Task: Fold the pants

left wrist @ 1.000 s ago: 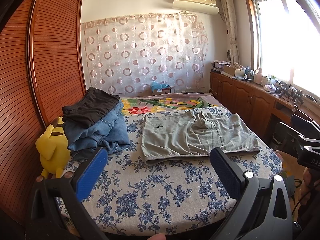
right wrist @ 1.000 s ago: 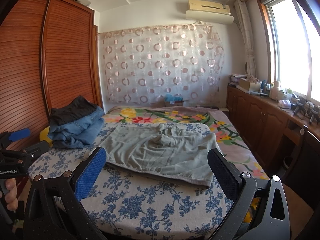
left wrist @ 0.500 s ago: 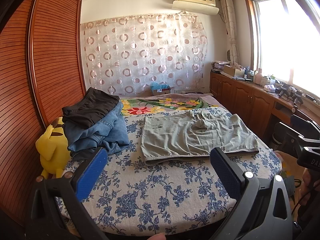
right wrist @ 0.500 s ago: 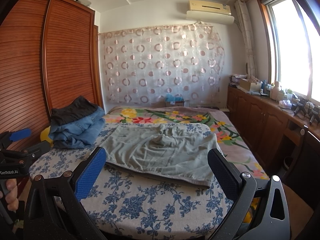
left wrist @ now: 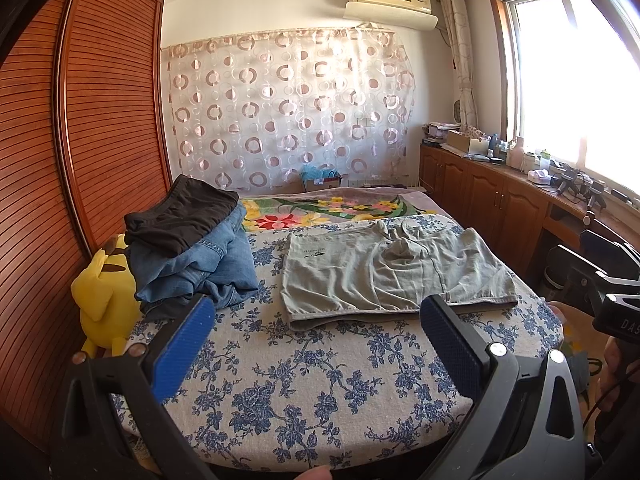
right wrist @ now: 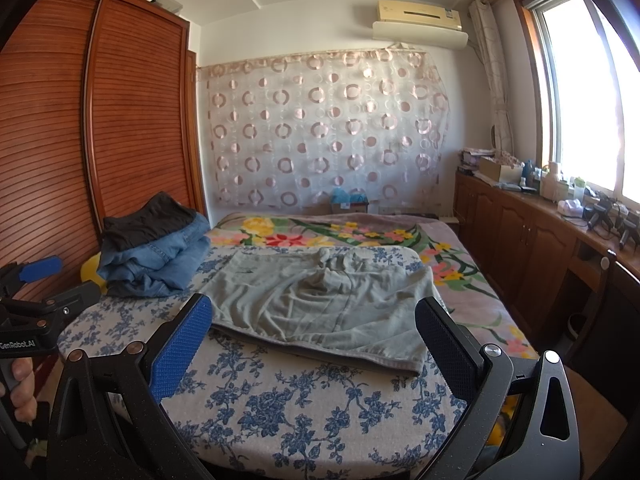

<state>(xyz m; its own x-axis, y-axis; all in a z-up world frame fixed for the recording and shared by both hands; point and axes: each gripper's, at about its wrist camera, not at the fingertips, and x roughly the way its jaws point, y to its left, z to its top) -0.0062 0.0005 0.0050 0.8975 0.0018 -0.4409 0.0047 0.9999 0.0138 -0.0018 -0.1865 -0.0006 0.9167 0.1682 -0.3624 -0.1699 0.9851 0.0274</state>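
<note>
Grey-green pants lie folded flat on the blue-flowered board, also seen in the right wrist view. My left gripper is open and empty, held back from the near edge of the pants. My right gripper is open and empty, also short of the pants' near edge. The left gripper shows at the left edge of the right wrist view; the right gripper's body shows at the right edge of the left wrist view.
A pile of blue jeans with a black garment on top sits at the left. A yellow plush toy stands beside the wardrobe. Wooden cabinets with clutter line the right wall. A flowered blanket covers the bed behind.
</note>
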